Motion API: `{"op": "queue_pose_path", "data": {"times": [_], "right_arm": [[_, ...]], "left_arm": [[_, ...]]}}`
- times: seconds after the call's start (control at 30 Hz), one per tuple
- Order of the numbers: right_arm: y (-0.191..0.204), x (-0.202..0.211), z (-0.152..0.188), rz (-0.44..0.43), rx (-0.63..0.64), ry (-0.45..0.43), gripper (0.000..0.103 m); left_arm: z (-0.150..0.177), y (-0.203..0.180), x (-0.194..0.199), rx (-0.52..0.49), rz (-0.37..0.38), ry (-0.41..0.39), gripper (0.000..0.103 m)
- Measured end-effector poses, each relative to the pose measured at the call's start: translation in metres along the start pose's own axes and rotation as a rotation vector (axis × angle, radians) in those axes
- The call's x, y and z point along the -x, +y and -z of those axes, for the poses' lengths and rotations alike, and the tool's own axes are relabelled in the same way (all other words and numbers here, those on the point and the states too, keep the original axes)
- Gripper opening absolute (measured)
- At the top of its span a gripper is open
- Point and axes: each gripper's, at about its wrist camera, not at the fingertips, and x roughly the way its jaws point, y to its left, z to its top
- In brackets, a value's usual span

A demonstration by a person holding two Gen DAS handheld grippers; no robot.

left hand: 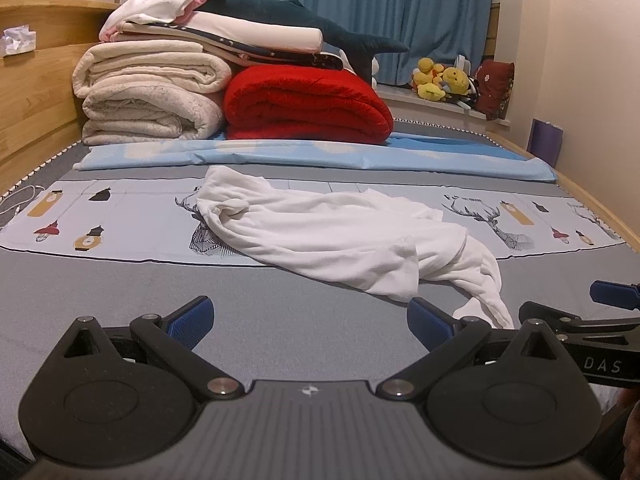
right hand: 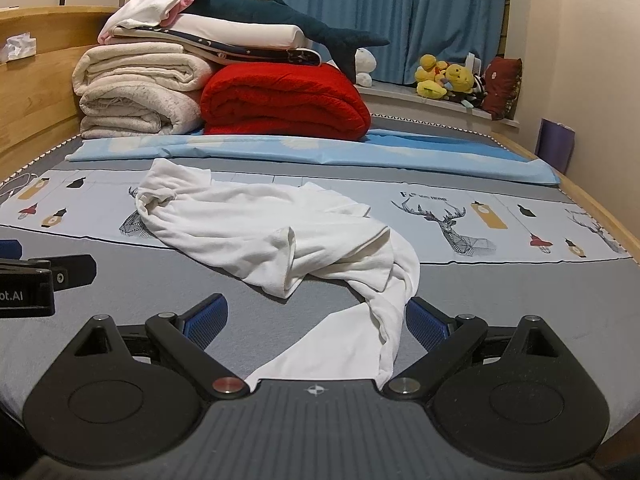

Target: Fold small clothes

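A crumpled white garment lies on the grey bed sheet, across the printed deer band. My left gripper is open and empty, low over the sheet, short of the garment's near edge. In the right wrist view the same garment trails a sleeve or leg down between my open right gripper's fingers, reaching its body. The jaws stand wide apart around that end without closing on it. The right gripper also shows at the right edge of the left wrist view.
Folded cream blankets, a red blanket and a stack of clothes with a plush shark sit at the bed's far end. A light blue sheet lies before them. Wooden bed frame on the left, wall on the right.
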Motion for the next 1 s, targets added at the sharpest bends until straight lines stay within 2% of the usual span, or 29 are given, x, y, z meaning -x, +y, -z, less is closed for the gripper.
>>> {"op": "queue_pose_path", "data": {"times": [1.0], "right_arm": [[0.0025,-0.0002,0.0002,-0.005,0.0,-0.001,0.093]], "left_arm": [[-0.0039,-0.0003,0.0026,0.001,0.003,-0.005,0.103]]}}
